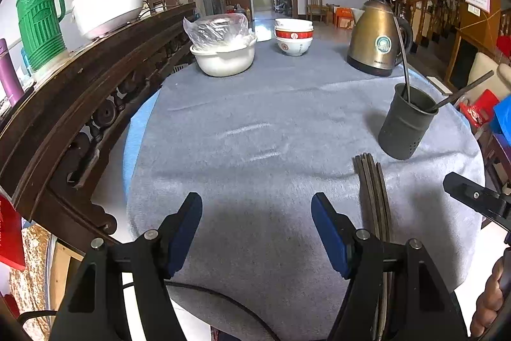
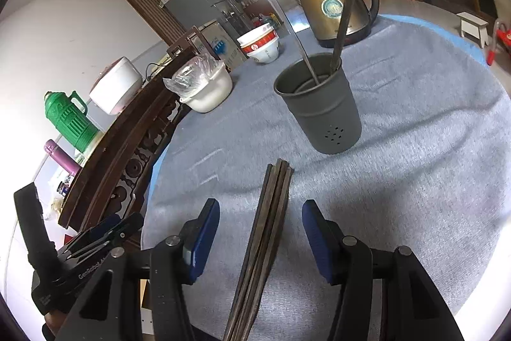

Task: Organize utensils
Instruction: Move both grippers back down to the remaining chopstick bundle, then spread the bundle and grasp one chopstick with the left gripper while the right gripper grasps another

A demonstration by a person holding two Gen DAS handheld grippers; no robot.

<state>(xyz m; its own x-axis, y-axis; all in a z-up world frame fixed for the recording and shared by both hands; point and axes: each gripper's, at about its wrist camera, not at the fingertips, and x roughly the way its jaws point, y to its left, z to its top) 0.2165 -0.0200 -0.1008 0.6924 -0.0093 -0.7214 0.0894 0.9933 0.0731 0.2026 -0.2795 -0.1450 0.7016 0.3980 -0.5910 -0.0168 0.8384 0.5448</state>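
Round table [image 1: 255, 104] under a grey cloth. Bundle of dark chopsticks [image 2: 268, 213] flat on the cloth near the front edge, tips toward the dark grey utensil holder [image 2: 319, 107], close to it but not touching. Holder upright, perforated near its base, with one dark chopstick [image 2: 346, 5] and one thin metal utensil [image 2: 297, 40] leaning inside.

Right gripper [image 2: 261, 240] low over the cloth, jaws wide apart on either side of the chopstick bundle, blue pads clear of the wood, nothing held. Left gripper [image 1: 257, 232] beside it, jaws likewise spread, only bare cloth between them; the same bundle [image 1: 373, 197] just off its right finger.

Farther back: brass-coloured kettle [image 1: 375, 37] behind the holder, stacked red-and-white bowls [image 1: 293, 35] at the middle, white basin [image 1: 225, 56] with a clear plastic bag in it to the left. Beyond the table's left edge, a dark wooden sideboard [image 1: 95, 79] with a green thermos [image 1: 40, 21] and a white rice cooker [image 1: 108, 5].
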